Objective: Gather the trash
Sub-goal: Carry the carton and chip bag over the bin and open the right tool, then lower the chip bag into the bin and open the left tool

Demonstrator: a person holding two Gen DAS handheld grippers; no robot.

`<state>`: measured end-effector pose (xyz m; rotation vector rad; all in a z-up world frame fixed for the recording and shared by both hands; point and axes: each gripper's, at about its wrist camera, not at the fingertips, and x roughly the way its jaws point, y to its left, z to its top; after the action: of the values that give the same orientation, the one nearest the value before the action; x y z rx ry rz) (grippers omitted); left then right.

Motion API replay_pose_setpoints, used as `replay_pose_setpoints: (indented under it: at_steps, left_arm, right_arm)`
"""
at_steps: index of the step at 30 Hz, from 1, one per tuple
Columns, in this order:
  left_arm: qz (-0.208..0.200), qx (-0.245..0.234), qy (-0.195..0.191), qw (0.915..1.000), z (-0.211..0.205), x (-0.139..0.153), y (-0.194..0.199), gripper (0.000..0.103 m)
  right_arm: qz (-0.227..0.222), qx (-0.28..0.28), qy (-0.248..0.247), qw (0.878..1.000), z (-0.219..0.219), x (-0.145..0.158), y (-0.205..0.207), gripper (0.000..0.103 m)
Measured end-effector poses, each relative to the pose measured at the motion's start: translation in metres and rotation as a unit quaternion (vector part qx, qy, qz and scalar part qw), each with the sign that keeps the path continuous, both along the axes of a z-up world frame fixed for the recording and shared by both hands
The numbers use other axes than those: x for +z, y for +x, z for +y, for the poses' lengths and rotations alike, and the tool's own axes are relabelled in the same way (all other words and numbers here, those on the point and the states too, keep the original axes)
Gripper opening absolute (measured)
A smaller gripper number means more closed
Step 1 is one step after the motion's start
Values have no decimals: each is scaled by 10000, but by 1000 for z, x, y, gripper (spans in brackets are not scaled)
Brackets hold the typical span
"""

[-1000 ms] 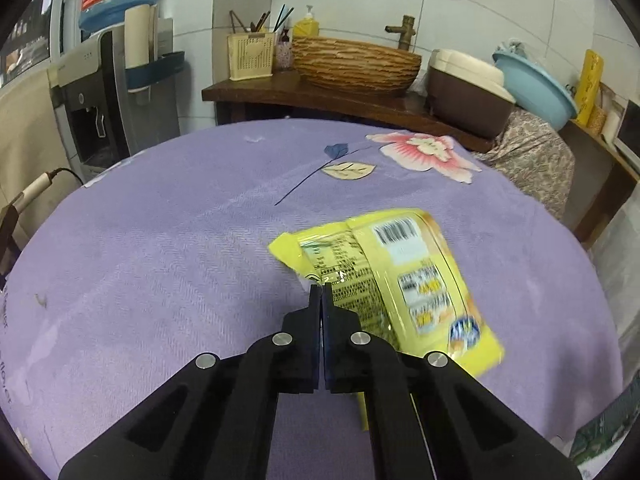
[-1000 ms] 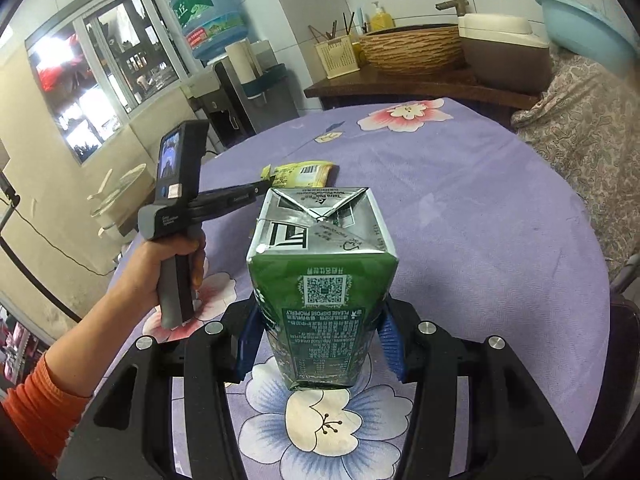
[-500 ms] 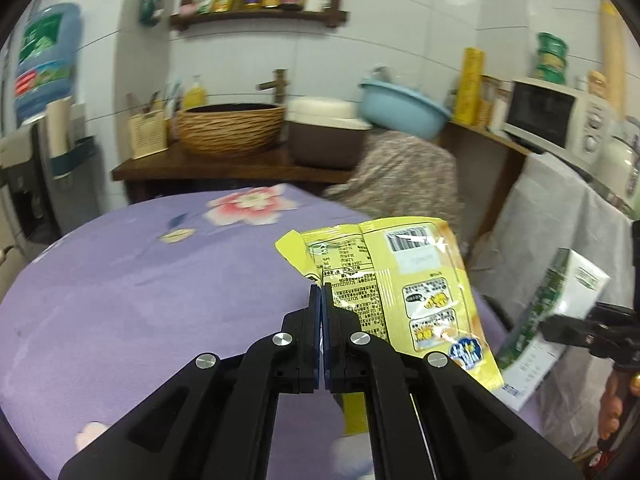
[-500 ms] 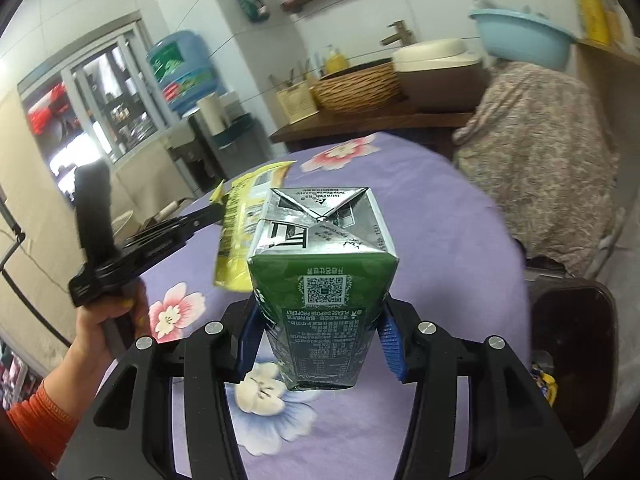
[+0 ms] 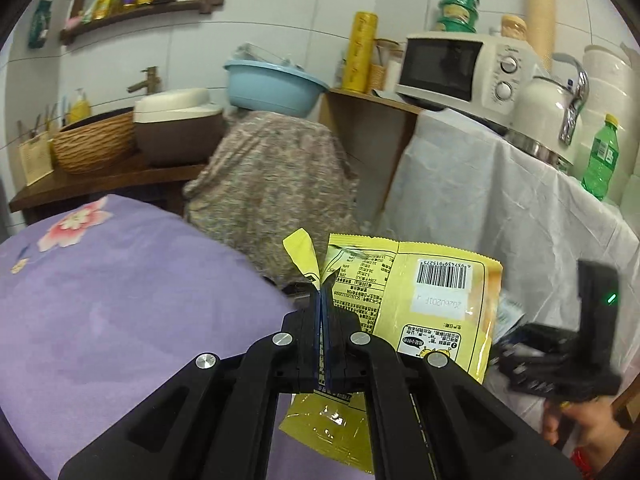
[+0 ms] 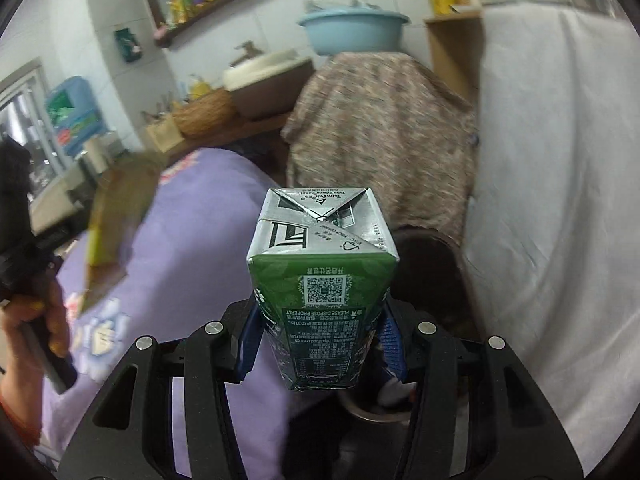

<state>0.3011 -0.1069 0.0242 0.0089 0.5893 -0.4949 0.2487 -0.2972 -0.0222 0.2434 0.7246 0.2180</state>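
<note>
The left gripper [image 5: 322, 300] had its black jaws pressed together on the torn edge of a flat yellow plastic snack wrapper [image 5: 416, 304], printed with a barcode and small text. The wrapper hung in the air, clear of the purple flowered tablecloth [image 5: 120, 300], out past the round tabletop's edge and in front of a white sheet draped over a counter [image 5: 500, 200].

The right gripper [image 6: 320, 344] held a green and silver drink carton [image 6: 320, 280] between its blue pads [image 6: 390, 340], the jaws part-way spread and pinching the carton's two sides. The carton pointed away from the camera, its folded silver end uppermost, beyond the tabletop's edge and above a dark bin [image 6: 432, 280]; what lay inside the bin was too dim to make out, though a pale round rim showed low down.

In the right wrist view the person's left hand [image 6: 36, 336] gripped its black handle at the left edge, with the yellow wrapper blurred above it. In the left wrist view the right hand [image 5: 580, 428] showed at the lower right corner.
</note>
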Motion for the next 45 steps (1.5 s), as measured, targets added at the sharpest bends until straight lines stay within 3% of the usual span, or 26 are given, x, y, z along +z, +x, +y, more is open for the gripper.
replay_pose_setpoints:
  at_steps: [8, 17, 19, 21, 25, 36, 40, 45]
  left_arm:
    - [285, -145, 131, 9994, -58, -24, 21, 2]
    - [504, -146, 359, 9980, -81, -48, 37, 2]
    - [538, -168, 423, 9975, -86, -52, 40, 2]
    - [565, -172, 474, 9971, -89, -55, 43, 2]
    - [658, -203, 615, 9957, -101, -68, 50, 2]
    - [962, -255, 1269, 9869, -148, -110, 65, 2]
    - [1259, -250, 1626, 9783, -166, -132, 70, 2]
    - [1683, -187, 1788, 9692, -176, -153, 77, 2]
  right_arm:
    - [716, -282, -249, 9967, -28, -96, 37, 51]
    - [1292, -347, -127, 9909, -23, -163, 70, 52]
    - [1342, -385, -73, 9902, -22, -172, 74, 63]
    - [1322, -450, -80, 9902, -22, -177, 72, 68]
    - [1292, -457, -38, 9906, -21, -180, 66, 68]
    - [863, -652, -380, 9934, -32, -153, 6, 72]
    - [695, -781, -492, 9933, -38, -141, -17, 73]
    - [645, -917, -378, 9930, -49, -133, -37, 73]
